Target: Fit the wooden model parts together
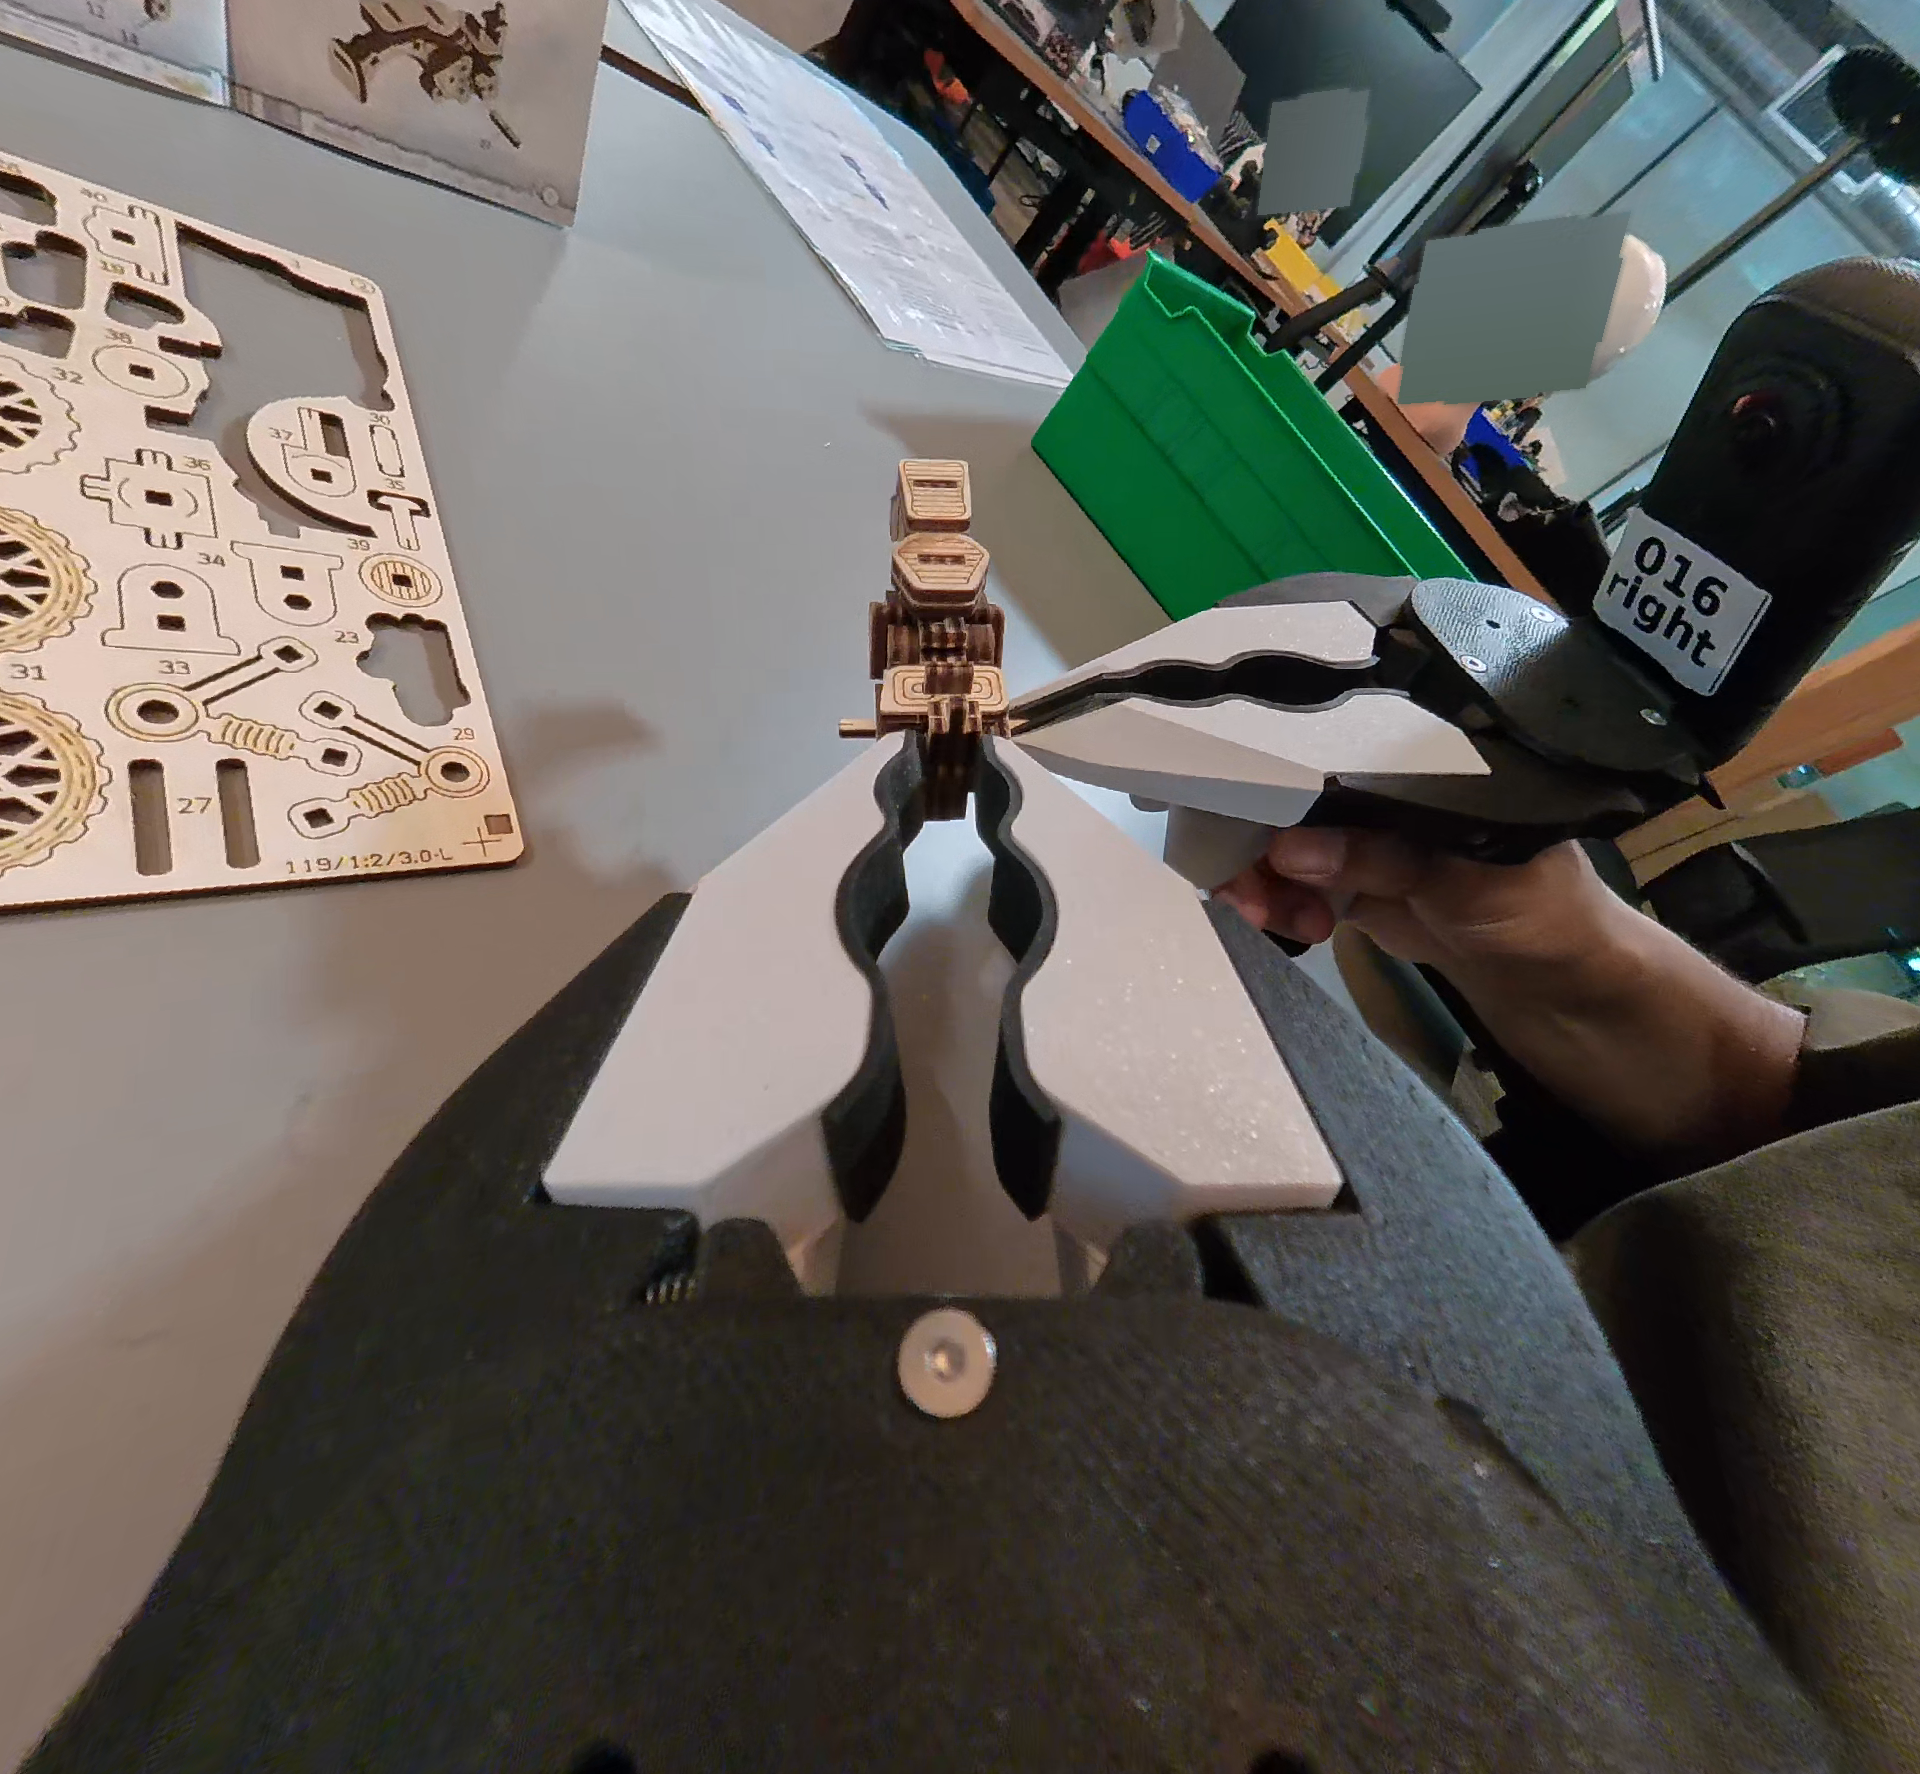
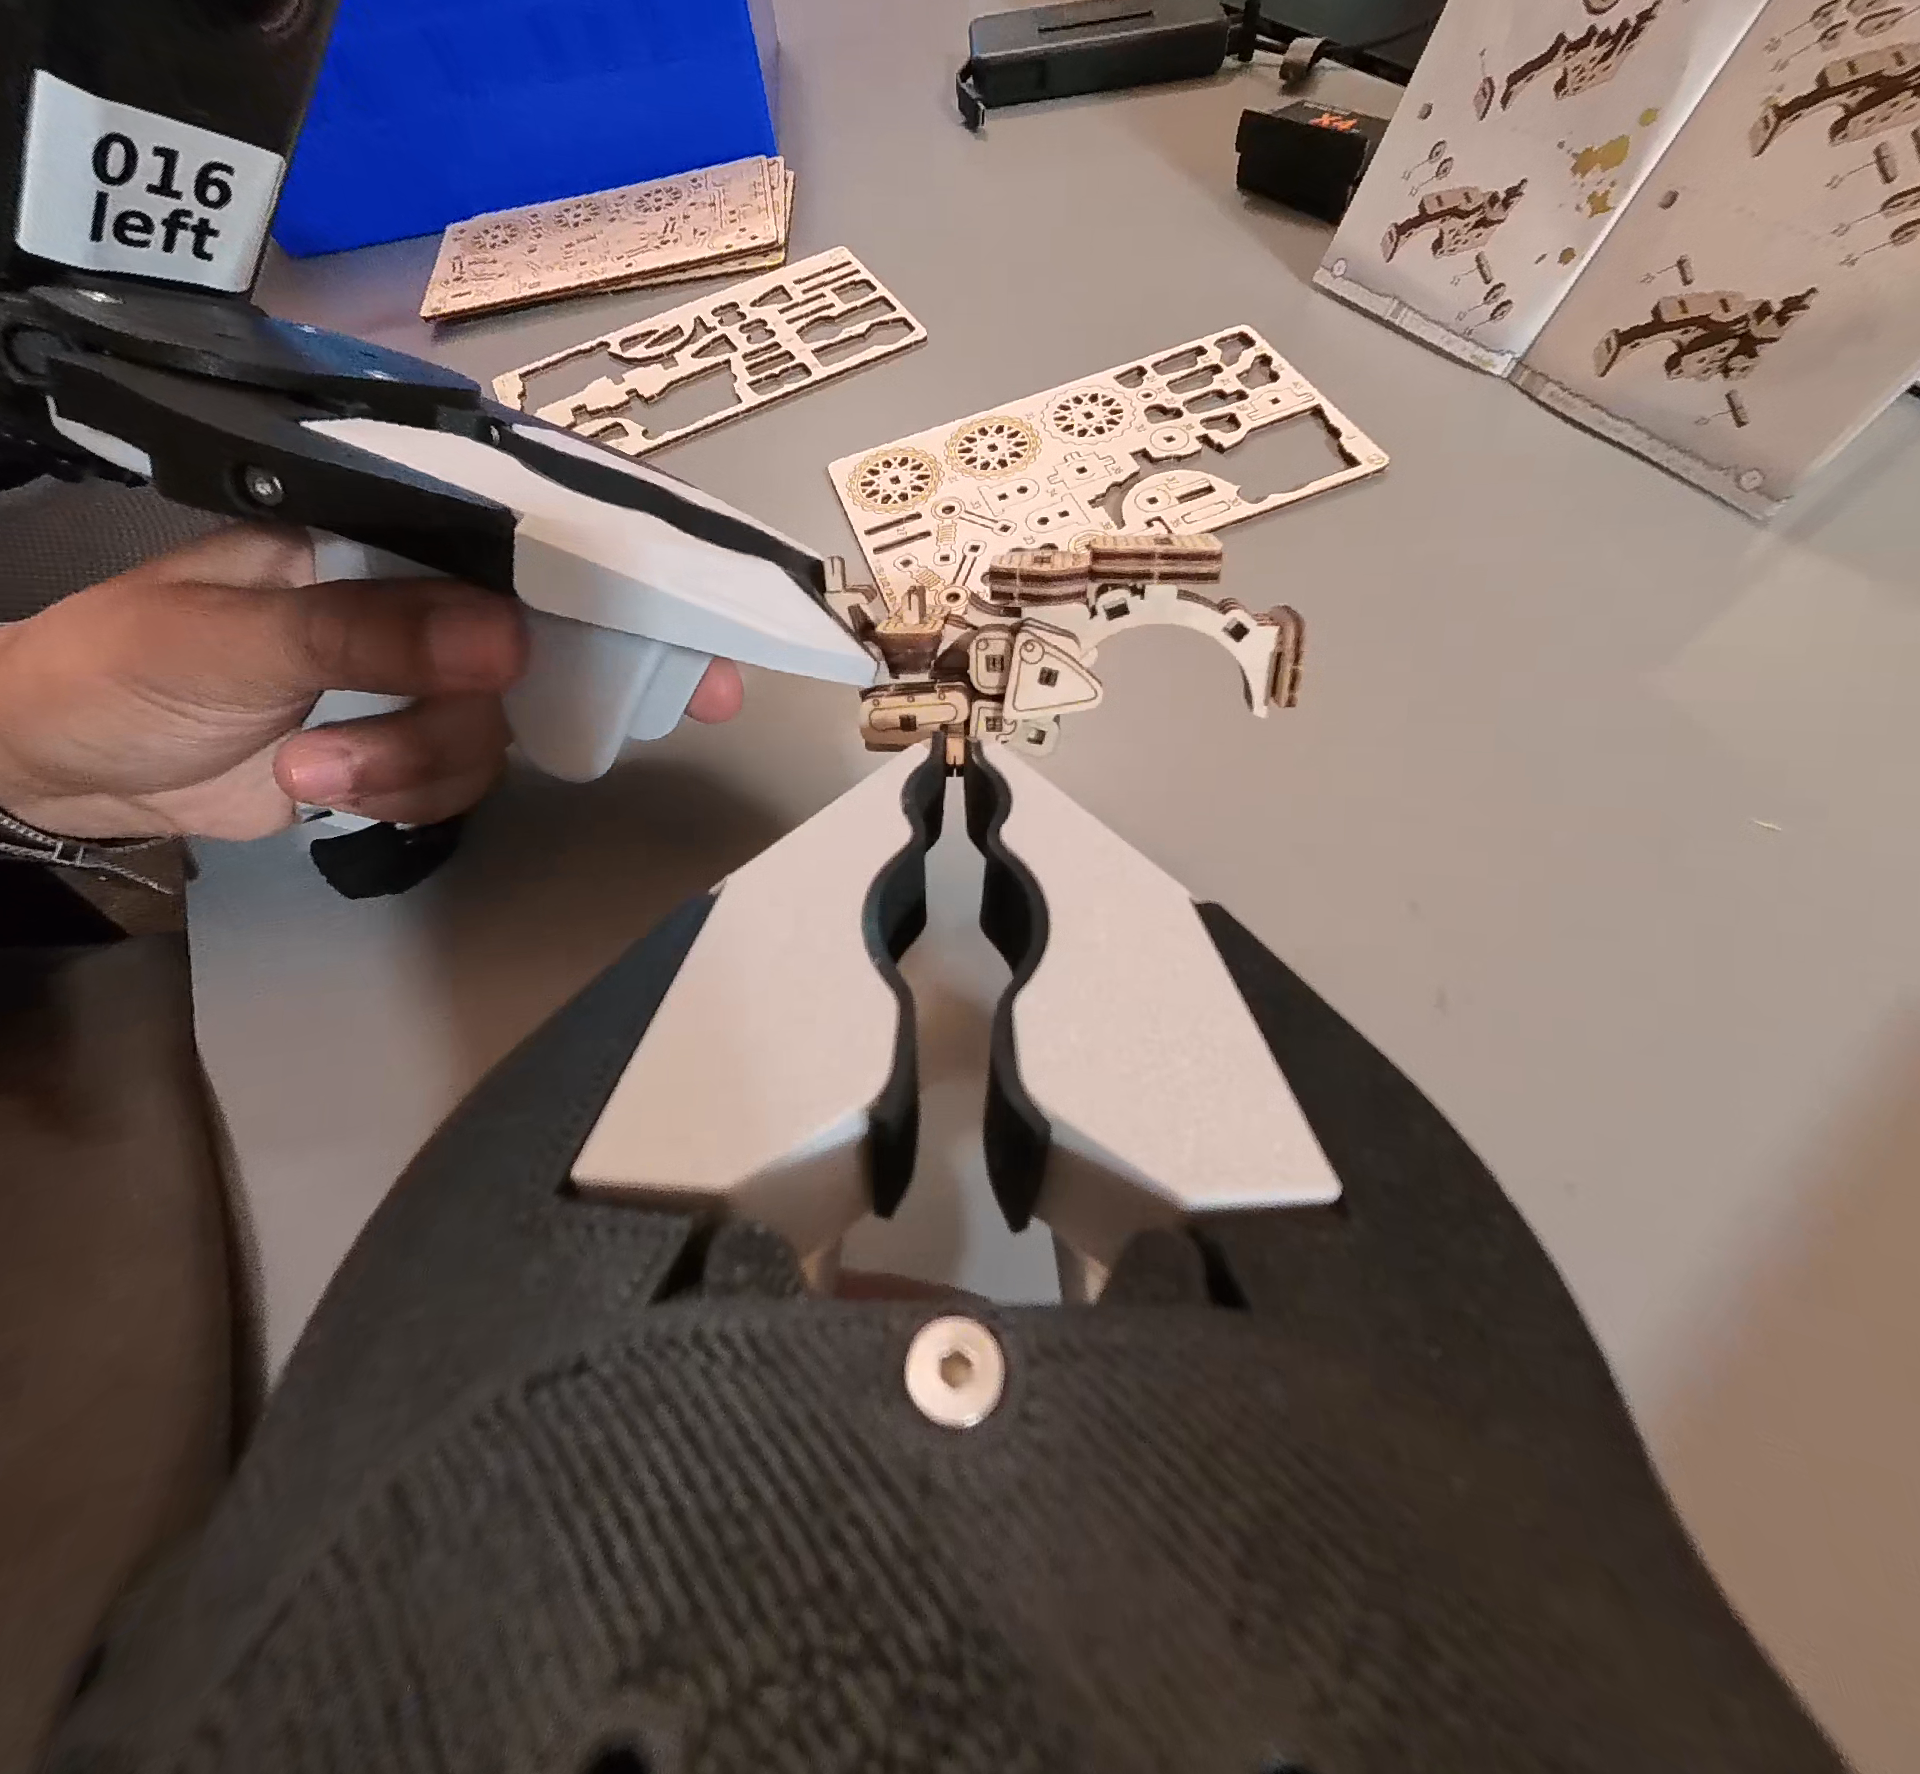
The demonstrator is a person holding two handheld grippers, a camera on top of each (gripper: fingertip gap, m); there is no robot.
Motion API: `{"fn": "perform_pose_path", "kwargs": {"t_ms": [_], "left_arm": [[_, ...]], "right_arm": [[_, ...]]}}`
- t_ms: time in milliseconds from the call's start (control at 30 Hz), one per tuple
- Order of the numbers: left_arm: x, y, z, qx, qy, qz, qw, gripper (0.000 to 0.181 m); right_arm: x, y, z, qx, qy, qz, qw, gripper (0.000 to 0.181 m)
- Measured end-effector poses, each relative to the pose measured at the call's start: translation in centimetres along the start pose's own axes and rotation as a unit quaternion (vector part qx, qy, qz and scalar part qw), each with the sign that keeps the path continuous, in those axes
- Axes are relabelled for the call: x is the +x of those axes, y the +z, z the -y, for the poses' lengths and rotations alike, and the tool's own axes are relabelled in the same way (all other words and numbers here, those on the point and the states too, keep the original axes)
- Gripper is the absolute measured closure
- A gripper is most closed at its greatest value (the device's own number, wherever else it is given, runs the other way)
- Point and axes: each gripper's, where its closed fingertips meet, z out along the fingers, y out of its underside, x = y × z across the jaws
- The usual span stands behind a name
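Both grippers (image 1: 943, 768) (image 2: 954, 756) pinch model (image 2: 1039, 654) midair.

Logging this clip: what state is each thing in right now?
Model: partly built, held off the table by both tongs.
Left tongs: shut on model.
Right tongs: shut on a thin wooden piece at the model.
Near sheet: flat, several parts punched out.
Far sheet: flat, mostly emptied.
Sheet stack: flat, looks unpunched.
Instructions: standing upright.

Left gripper (image 1: 943, 768) and right gripper (image 2: 948, 756) both clamped, tips converging.
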Motion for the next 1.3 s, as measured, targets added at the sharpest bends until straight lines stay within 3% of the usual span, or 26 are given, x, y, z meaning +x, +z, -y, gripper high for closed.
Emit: {"fn": "perform_pose_path", "kwargs": {"t_ms": [200,533,733,900,1200,1300], "left_arm": [[0.0,0.0,0.8,0.018,-0.072,-0.032,0.997,0.176],[-0.7,-0.4,1.3,0.034,-0.102,-0.035,0.994,0.176],[-2.0,-0.9,1.9,0.044,-0.113,-0.017,0.992,0.176],[-3.3,-0.5,0.2,-0.016,-0.117,0.008,0.993,0.176],[-3.6,-0.4,-0.8,-0.067,-0.051,0.036,0.996,0.176],[-3.7,-0.1,-1.7,-0.097,-0.023,0.045,0.994,0.176]], "right_arm": [[0.1,-0.2,0.5,0.014,-0.003,-0.008,1.0,0.18],[0.2,-0.4,0.9,0.022,-0.007,-0.011,1.0,0.181],[2.2,-0.6,-0.7,-0.011,-0.042,-0.04,0.998,0.181],[3.0,0.1,-4.3,-0.09,-0.026,-0.016,0.996,0.176],[1.8,1.7,-4.5,-0.116,-0.071,0.017,0.991,0.17],[1.6,2.1,-5.0,-0.132,-0.092,0.013,0.987,0.177]]}}
